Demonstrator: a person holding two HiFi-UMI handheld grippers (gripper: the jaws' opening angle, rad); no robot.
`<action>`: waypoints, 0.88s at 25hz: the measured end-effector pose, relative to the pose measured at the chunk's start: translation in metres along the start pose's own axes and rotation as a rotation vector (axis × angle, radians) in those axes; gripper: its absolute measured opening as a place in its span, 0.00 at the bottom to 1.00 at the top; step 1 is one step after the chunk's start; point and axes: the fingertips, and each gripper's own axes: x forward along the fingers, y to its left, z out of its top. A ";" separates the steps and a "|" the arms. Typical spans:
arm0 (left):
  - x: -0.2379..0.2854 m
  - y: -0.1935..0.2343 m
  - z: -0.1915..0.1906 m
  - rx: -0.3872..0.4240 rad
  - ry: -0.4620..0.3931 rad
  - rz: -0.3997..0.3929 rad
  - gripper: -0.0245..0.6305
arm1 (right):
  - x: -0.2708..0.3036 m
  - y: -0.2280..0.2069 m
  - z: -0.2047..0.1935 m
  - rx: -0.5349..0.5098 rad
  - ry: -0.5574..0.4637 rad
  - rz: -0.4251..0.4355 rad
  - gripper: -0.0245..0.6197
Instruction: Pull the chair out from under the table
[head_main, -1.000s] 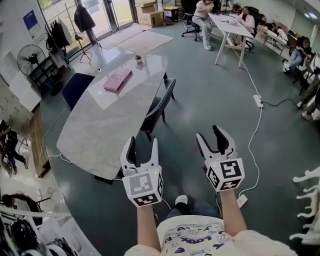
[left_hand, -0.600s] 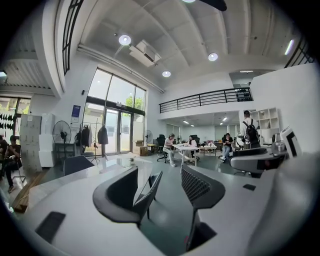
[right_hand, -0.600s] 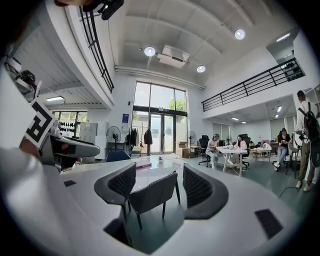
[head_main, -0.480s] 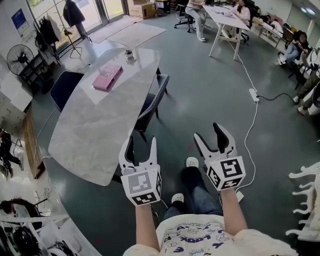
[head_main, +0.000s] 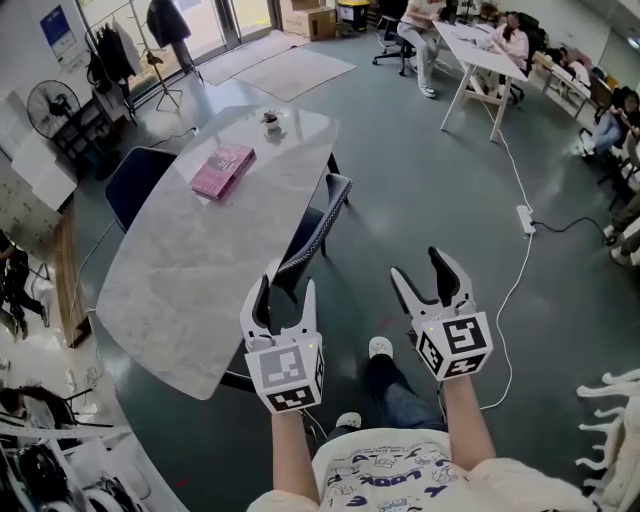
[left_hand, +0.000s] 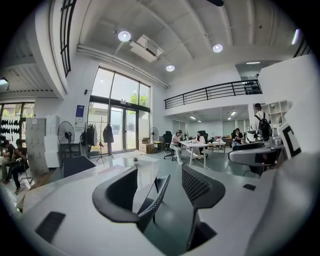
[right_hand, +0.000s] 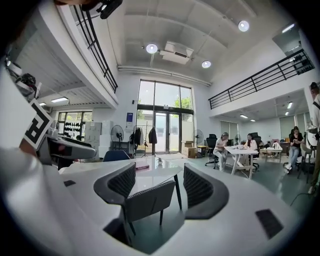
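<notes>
1. Dark mesh-backed chair (head_main: 318, 225) is tucked under the oval white marble table (head_main: 180, 270), at 12 o'clock from the left gripper (head_main: 286, 292).
2. Left gripper: jaws apart, gripping nothing.
3. Right gripper (head_main: 421, 272): jaws just opening, gripping nothing.

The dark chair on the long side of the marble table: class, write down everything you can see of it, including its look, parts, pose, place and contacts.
The chair is dark grey, with a curved backrest of textured, fabric-like material and thin dark legs. It stands upright on the floor. Its seat is pushed partly under the edge of the marble table, and its back is turned outwards, away from the table. It is the only chair on that side. Nothing is gripping it. Whether it touches the tabletop cannot be told.
</notes>
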 end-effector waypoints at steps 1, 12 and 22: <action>0.011 -0.001 0.003 -0.002 0.002 0.008 0.47 | 0.011 -0.007 0.002 -0.003 0.002 0.010 0.50; 0.123 -0.004 0.017 0.004 0.045 0.098 0.49 | 0.139 -0.073 0.010 -0.052 0.030 0.169 0.50; 0.181 -0.004 -0.002 0.018 0.119 0.194 0.50 | 0.217 -0.108 -0.010 -0.084 0.078 0.322 0.52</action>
